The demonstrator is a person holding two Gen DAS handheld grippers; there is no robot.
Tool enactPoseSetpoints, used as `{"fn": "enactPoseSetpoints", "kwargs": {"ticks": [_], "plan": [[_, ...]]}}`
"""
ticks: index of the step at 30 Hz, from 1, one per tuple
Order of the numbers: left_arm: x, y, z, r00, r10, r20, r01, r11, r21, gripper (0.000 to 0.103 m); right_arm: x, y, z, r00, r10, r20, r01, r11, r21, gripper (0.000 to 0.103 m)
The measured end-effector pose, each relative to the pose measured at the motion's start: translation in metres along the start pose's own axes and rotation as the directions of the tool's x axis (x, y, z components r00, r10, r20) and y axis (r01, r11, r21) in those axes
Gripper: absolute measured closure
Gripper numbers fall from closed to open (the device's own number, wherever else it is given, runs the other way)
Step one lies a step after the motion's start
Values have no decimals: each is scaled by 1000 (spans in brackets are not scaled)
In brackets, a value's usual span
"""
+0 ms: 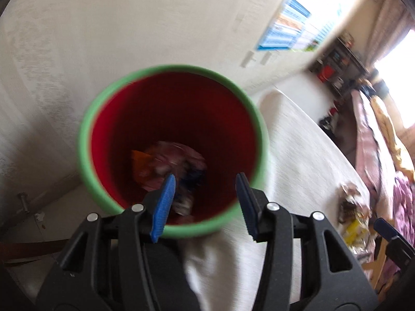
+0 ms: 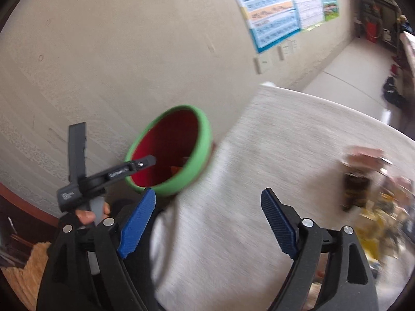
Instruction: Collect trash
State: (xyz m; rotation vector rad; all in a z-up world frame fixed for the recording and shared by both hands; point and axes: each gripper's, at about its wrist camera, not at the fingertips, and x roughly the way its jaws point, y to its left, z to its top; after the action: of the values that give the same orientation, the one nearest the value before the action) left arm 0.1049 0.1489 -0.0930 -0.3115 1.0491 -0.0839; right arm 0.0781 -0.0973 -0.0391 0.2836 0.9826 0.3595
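Left wrist view: taken from just above the red bin [image 1: 171, 140], aimed steeply down into its mouth; the green rim [image 1: 85, 140] fills mid-frame, very near.

Right wrist view: taken from farther back and to the side, facing across the white table [image 2: 259, 181] toward the wall; the bin [image 2: 168, 153] is seen obliquely, smaller.

Shared by both views: bin, table [image 1: 298, 155], wall poster [image 1: 285, 23] [image 2: 272, 7], litter pile [image 1: 352, 207] [image 2: 363, 181] at right.
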Motion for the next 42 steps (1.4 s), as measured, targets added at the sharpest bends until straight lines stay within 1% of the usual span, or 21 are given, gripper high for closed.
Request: {"fn": "enactPoseSetpoints", "kwargs": {"ticks": [4, 5, 7, 8, 10, 12, 13, 14, 15, 17, 19, 21, 22, 24, 25, 27, 29, 32, 35, 37, 42], "plan": [[5, -53, -20, 997, -62, -51, 68, 991, 113, 57, -31, -62, -19, 989, -145, 24, 143, 986, 87, 22], [5, -68, -28, 994, -82, -69, 91, 985, 146, 54, -35, -78, -24, 983, -184, 12, 182, 976, 117, 22], [6, -92, -42, 989, -110, -99, 128, 971, 201, 52, -42, -108, -33, 961, -277, -19, 276, 946, 169, 22], [7, -102, -49, 986, -121, -114, 144, 964, 222, 51, -43, -119, -37, 951, -307, -36, 309, 933, 185, 22], [8, -126, -67, 974, -158, -161, 197, 943, 267, 48, -39, -136, -44, 946, -318, -71, 325, 922, 208, 22], [9, -146, -84, 958, -192, -211, 250, 923, 294, 46, -33, -146, -50, 944, -315, -99, 330, 916, 229, 22], [10, -157, -93, 946, -211, -244, 282, 908, 309, 46, -29, -148, -51, 943, -313, -110, 330, 915, 230, 22], [10, -166, -101, 935, -226, -273, 311, 892, 327, 45, -24, -148, -52, 943, -311, -119, 331, 916, 226, 22], [11, -179, -113, 921, -239, -308, 345, 867, 359, 45, -20, -149, -52, 941, -313, -129, 335, 916, 220, 23], [11, -199, -133, 903, -245, -352, 385, 823, 417, 41, -11, -153, -54, 934, -325, -149, 351, 913, 208, 23], [14, -211, -148, 891, -235, -388, 407, 793, 453, 40, -1, -154, -57, 926, -335, -171, 366, 908, 204, 28], [20, -223, -161, 878, -222, -424, 423, 774, 471, 40, 5, -158, -61, 921, -341, -188, 376, 904, 205, 47], [23, -227, -166, 875, -218, -432, 428, 766, 480, 40, 6, -159, -60, 922, -342, -180, 375, 904, 207, 47], [32, -234, -177, 872, -195, -449, 430, 744, 511, 40, 1, -158, -59, 924, -348, -156, 376, 903, 208, 57], [35, -238, -182, 871, -186, -455, 429, 739, 520, 40, -1, -157, -58, 925, -351, -143, 375, 904, 207, 60], [42, -237, -187, 864, -178, -471, 431, 745, 509, 43, -8, -156, -56, 935, -335, -115, 353, 910, 219, 64], [48, -231, -185, 860, -178, -478, 428, 761, 487, 57, -13, -155, -54, 949, -304, -88, 316, 919, 235, 65], [52, -220, -175, 850, -207, -485, 439, 787, 433, 63, -17, -146, -49, 959, -279, -56, 284, 933, 222, 66], [47, -209, -166, 869, -207, -450, 415, 801, 433, 65, -19, -136, -46, 968, -247, -34, 249, 948, 198, 66], [45, -198, -158, 879, -209, -429, 399, 816, 419, 65, -18, -132, -44, 971, -238, -34, 240, 953, 187, 66], [47, -171, -142, 906, -173, -387, 326, 868, 374, 65, -12, -130, -44, 975, -215, -49, 221, 957, 189, 66]]}}
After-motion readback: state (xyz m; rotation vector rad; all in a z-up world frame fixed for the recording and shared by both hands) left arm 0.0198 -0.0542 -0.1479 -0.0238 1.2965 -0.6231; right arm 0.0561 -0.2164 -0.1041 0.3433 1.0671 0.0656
